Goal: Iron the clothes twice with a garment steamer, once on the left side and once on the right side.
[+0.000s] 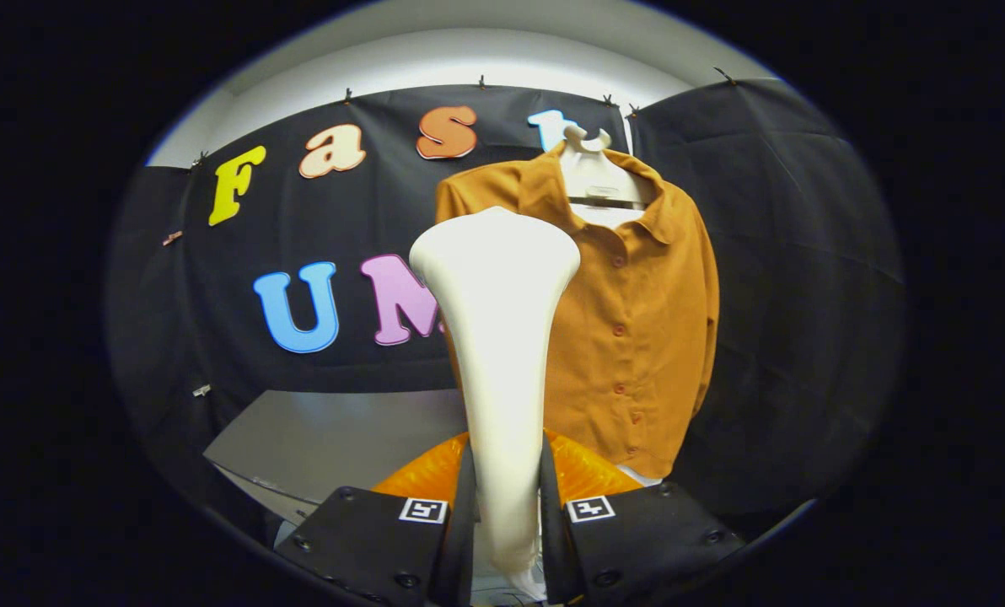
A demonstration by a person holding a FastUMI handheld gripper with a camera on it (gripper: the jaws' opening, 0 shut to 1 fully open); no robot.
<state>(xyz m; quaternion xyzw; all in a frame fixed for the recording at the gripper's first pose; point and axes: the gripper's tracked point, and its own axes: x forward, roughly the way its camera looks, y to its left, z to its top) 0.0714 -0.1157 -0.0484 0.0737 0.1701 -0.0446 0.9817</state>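
Fingers (435, 506) clamp upright steamer (498, 337); head up, before hanging shirt (637, 320).

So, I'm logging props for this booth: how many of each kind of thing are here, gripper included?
Garment steamer, held upright between the gripper's fingers: 1
Orange shirt with buttons: 1
Hanger holding the shirt: 1
Gripper, shut on the steamer: 1
Grey table: 1
Total: 5

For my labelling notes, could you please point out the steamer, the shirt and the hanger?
steamer (498, 337): gripper view, its neck, above the shut jaws.
shirt (637, 337): gripper view, button front.
hanger (591, 169): gripper view, its neck.
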